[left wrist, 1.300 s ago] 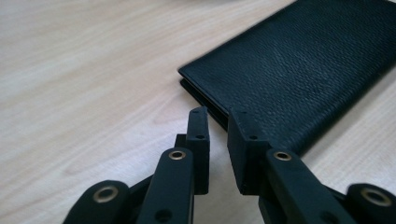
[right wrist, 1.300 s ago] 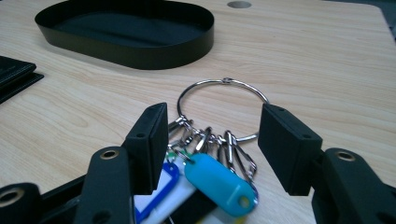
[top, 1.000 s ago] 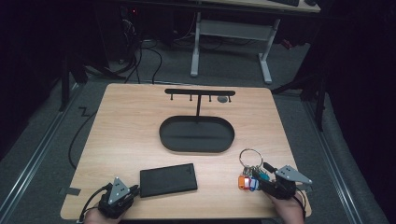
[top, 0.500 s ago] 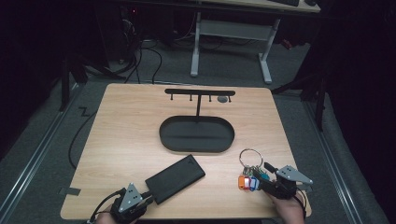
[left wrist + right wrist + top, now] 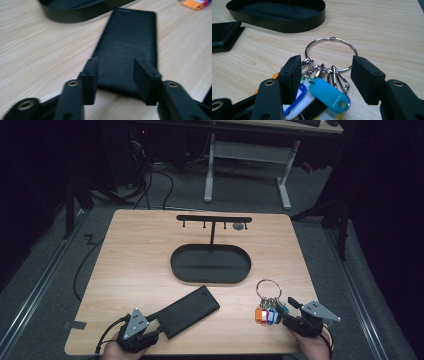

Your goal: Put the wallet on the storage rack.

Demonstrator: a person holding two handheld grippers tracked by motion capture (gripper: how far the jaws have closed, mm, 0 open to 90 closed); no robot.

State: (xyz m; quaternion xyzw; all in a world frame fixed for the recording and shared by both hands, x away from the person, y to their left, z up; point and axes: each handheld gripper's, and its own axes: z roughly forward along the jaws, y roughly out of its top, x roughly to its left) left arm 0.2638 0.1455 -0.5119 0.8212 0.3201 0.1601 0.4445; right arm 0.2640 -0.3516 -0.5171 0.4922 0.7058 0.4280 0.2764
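A black textured wallet [image 5: 187, 310] [image 5: 127, 50] lies slantwise on the table, its far end toward the tray. My left gripper [image 5: 156, 330] [image 5: 116, 65] sits at its near end. Its jaws have just been opening and now stand apart over that end without pressing it. A bunch of keys with coloured tags [image 5: 265, 315] [image 5: 328, 93] on a large metal ring lies at the front right. My right gripper [image 5: 286, 314] [image 5: 325, 65] is open, a jaw on either side of the tags with gaps showing.
A black oval tray [image 5: 210, 280] [image 5: 67, 15] [image 5: 279, 25] stands mid-table, with a black T-shaped hook stand [image 5: 214, 218] rising behind it. Bare wood stretches left of the tray. The table's front edge is right by both hands.
The wallet has swung from lying level to slanting, its far end now toward the tray. My left gripper moved right, to the wallet's near end. The right gripper and keys kept still.
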